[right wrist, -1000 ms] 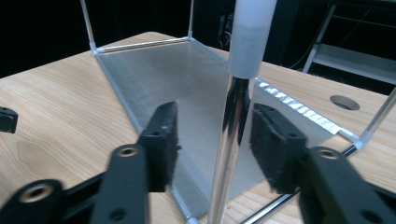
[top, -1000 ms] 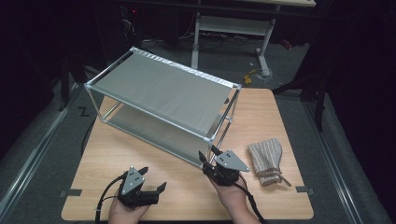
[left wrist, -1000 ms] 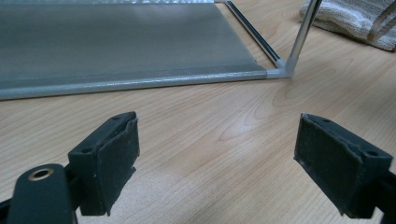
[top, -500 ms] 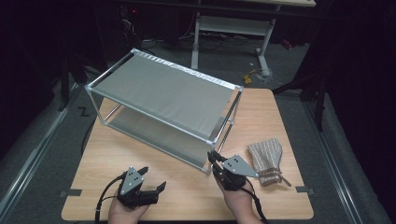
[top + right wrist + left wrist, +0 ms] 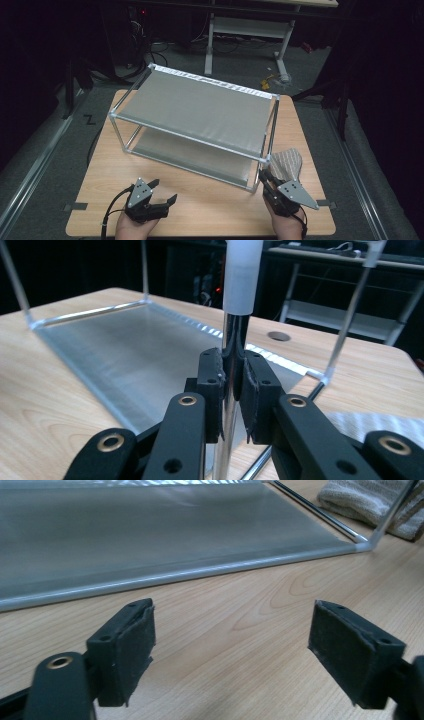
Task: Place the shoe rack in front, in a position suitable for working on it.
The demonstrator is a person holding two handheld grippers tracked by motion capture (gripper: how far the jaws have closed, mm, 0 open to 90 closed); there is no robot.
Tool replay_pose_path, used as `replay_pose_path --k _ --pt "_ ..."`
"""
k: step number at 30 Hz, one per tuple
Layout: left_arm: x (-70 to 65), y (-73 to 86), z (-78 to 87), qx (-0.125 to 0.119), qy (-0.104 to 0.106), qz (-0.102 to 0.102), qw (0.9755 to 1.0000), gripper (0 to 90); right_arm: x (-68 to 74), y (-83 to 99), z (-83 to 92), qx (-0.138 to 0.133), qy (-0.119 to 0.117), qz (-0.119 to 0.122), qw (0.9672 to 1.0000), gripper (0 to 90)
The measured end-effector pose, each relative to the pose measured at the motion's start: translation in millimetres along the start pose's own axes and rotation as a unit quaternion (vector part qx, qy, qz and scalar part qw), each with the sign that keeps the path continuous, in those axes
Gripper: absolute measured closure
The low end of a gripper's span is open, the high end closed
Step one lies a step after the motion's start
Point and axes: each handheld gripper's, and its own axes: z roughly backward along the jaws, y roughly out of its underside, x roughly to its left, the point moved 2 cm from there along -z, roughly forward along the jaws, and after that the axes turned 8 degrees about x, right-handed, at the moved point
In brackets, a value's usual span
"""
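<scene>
One rack post (image 5: 231, 370) clenched between right hand-held gripper (image 5: 231, 385) pads (near corner).

Towel (image 5: 286, 162) partly hidden behind rack post (image 5: 265, 150) (left gripper view crops it).

Wooden table (image 5: 210, 200), metal rack (image 5: 200, 107), folded cloth (image 5: 287, 162)

rack (image 5: 195, 107) dragged right; right gripper (image 5: 232, 385) fingers clamped on post (image 5: 235, 340).
</scene>
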Motion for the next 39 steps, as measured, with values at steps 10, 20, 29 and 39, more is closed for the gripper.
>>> replay_pose_path --k 10,20,29,39 --pt "42.5 -4.4 26.3 -0.023 -0.058 0.046 0.997 22.6 -9.3 6.1 8.3 -0.008 -0.001 -0.005 1.0 80.2" --pt "115.5 -35.2 38.1 -0.009 -0.131 0.052 0.9899 25.5 -14.0 5.8 7.5 -0.009 -0.009 -0.009 0.9999 80.0" --pt "161.3 -66.1 23.0 -0.018 -0.196 0.078 0.9773 32.1 -13.5 7.6 7.8 -0.014 -0.009 -0.022 0.9996 80.1" --pt "181.5 -89.6 6.2 -0.013 -0.204 0.089 0.9749 63.1 -14.0 10.5 6.7 -0.025 0.002 -0.018 0.9995 80.3"
